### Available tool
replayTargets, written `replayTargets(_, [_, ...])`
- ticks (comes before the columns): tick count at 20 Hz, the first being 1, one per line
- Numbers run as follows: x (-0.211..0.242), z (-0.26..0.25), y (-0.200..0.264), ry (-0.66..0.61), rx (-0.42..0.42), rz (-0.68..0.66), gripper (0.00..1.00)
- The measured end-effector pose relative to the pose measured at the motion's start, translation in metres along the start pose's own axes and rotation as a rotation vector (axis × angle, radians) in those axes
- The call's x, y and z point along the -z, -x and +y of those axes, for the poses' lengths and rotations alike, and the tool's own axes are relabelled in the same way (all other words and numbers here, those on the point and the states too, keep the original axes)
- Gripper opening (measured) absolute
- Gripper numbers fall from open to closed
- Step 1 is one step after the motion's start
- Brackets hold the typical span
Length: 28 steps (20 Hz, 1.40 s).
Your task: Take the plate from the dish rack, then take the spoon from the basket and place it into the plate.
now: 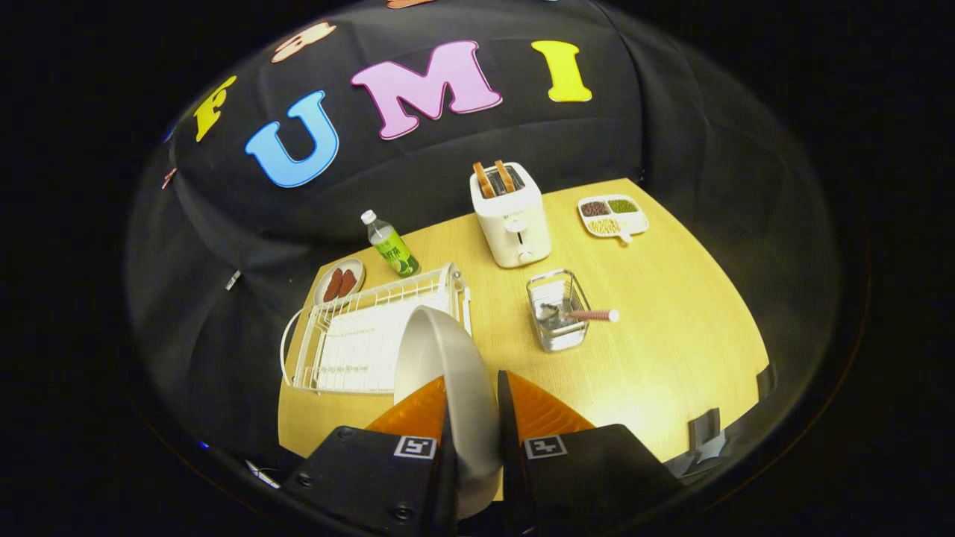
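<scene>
White plate [448,373] — clamped btwn gripper [471,395] fingers.

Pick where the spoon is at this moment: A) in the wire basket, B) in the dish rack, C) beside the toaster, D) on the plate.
A: the spoon lies in the wire basket, handle sticking out over its rim, while the fingers clamp the plate edge-on.

Dim booth, glare on table [671,358]
</scene>
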<state>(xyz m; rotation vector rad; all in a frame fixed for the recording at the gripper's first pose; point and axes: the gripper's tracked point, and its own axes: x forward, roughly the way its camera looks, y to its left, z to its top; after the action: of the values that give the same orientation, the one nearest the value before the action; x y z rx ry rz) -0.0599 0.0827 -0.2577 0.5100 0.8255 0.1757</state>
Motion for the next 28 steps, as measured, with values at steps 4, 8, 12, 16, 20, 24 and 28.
replayTargets(4, [0.052,-0.027,-0.013,-0.066,-0.026,0.050,0.28])
replayTargets(8, [0.100,-0.042,-0.041,-0.119,-0.042,0.134,0.28])
replayTargets(12, [0.113,-0.041,-0.066,-0.163,-0.061,0.159,0.28])
replayTargets(16, [0.122,-0.045,-0.081,-0.148,-0.046,0.177,0.28])
replayTargets(20, [0.127,-0.041,-0.092,-0.177,-0.063,0.185,0.28])
replayTargets(24, [0.131,-0.054,-0.099,-0.187,-0.008,0.201,0.36])
replayTargets(28, [0.135,-0.060,-0.098,-0.176,0.024,0.215,0.41])
